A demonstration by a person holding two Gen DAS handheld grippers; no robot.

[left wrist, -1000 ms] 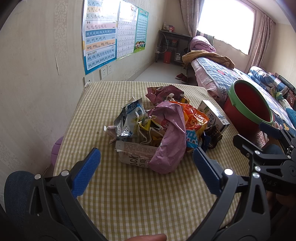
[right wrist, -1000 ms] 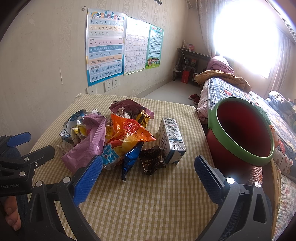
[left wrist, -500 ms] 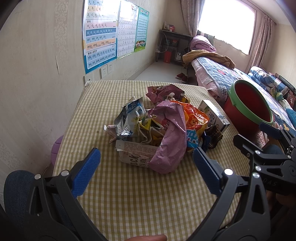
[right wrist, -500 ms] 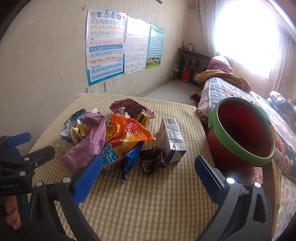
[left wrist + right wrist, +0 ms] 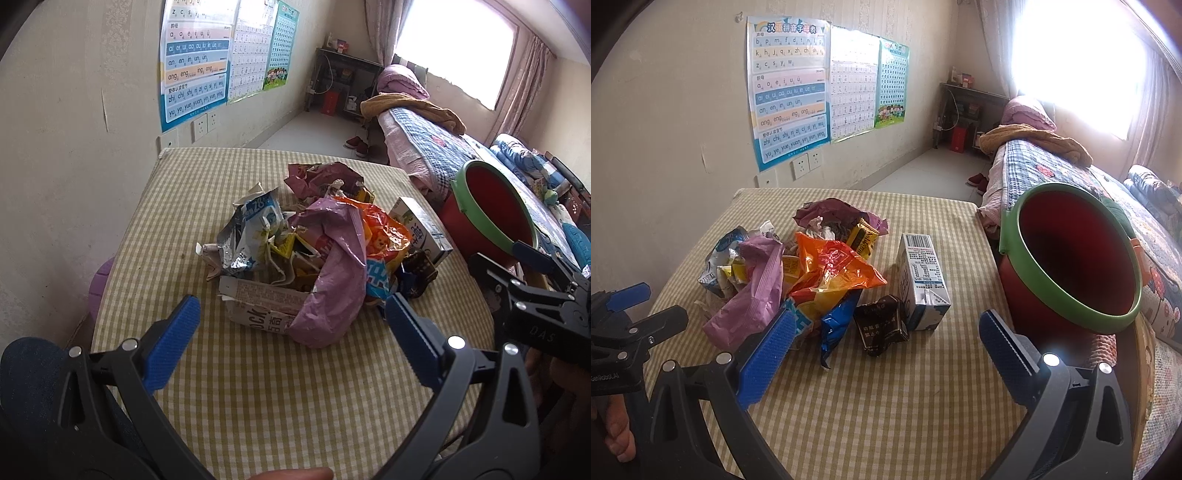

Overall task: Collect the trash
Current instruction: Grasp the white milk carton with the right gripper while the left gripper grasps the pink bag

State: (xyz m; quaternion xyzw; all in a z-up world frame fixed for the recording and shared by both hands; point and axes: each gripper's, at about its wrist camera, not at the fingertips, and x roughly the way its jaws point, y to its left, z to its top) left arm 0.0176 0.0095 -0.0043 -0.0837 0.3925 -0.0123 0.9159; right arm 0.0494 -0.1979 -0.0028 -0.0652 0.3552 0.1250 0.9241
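A heap of crumpled snack wrappers [image 5: 812, 273], pink, orange and silver-blue, lies mid-table beside a milk carton [image 5: 923, 277] on its side and a dark wrapper [image 5: 882, 325], near a green-rimmed red bucket [image 5: 1071, 258] tilted toward the table.

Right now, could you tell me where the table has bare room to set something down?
The checked table is bare along its near edge, between the two open grippers and the trash pile. The far strip toward the wall is free too. It is crowded mid-table, from the pile across to the milk carton beside the red bucket.
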